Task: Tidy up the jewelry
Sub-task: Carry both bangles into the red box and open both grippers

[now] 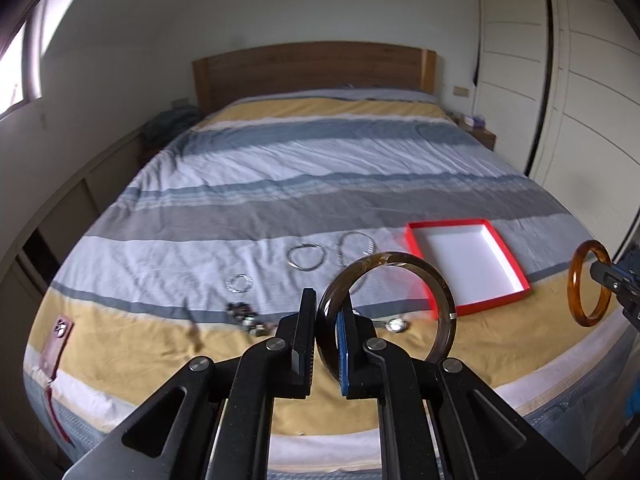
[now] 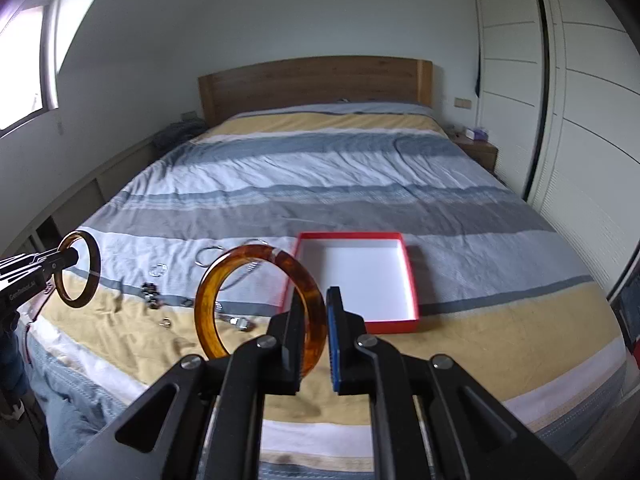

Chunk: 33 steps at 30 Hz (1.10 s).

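A: What does each tong hold?

B: The left gripper is clenched on a dark brown translucent bangle; the right gripper is clamped on an amber tortoiseshell bangle. Both are in the air above the striped bedspread.

A: Which step is this?

B: Probably carrying them to the shallow red box with the white floor, which looks empty. Next, lower each bangle inside, then open. Thin silver bangles wait on the bed.

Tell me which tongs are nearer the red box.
Right. The right tongs, shut on the amber bangle, hang just before the red box's near-left corner. The left tongs, gripping the dark bangle, sit farther left, over the loose jewelry.
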Tool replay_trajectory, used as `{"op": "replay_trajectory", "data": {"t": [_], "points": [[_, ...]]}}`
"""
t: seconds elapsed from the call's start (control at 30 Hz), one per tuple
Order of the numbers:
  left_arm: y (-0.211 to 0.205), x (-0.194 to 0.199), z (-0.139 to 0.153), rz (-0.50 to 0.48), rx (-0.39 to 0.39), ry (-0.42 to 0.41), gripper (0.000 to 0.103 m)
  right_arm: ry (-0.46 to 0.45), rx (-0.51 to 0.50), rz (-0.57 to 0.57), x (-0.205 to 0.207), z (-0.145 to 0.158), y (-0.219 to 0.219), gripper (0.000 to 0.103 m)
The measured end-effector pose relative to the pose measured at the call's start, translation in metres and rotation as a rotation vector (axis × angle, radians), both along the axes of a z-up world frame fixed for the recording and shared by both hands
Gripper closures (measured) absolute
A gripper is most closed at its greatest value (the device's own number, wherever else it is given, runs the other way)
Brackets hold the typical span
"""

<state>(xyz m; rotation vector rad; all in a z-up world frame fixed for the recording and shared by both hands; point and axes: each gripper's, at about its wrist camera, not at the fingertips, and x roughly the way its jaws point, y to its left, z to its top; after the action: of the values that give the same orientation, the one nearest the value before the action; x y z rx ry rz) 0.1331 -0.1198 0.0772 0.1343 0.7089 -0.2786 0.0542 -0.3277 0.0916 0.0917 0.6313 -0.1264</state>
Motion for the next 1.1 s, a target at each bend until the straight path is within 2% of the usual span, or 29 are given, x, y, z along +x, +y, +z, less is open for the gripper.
{"op": "replay_trajectory", "data": {"t": [0.27,0.6,0.87,1.1], "points": [[-0.096,0.062,-0.046,-0.120,0.062,0.090,0.094,0.116,-0.009,-0.048,0.054,-0.046,-0.055,0.094],[-0.214,0.128,-0.125,-0.229,0.188,0.165,0.094,0.260,-0.004,-0.040,0.140,-0.116,-0.106,0.094],[-0.239,0.151,-0.181,-0.246,0.250,0.242,0.094,0.392,-0.037,0.022,0.169,-0.169,-0.118,0.094],[-0.245,0.162,-0.209,-0.238,0.262,0.280,0.094,0.496,-0.097,0.072,0.181,-0.192,-0.115,0.094]]}}
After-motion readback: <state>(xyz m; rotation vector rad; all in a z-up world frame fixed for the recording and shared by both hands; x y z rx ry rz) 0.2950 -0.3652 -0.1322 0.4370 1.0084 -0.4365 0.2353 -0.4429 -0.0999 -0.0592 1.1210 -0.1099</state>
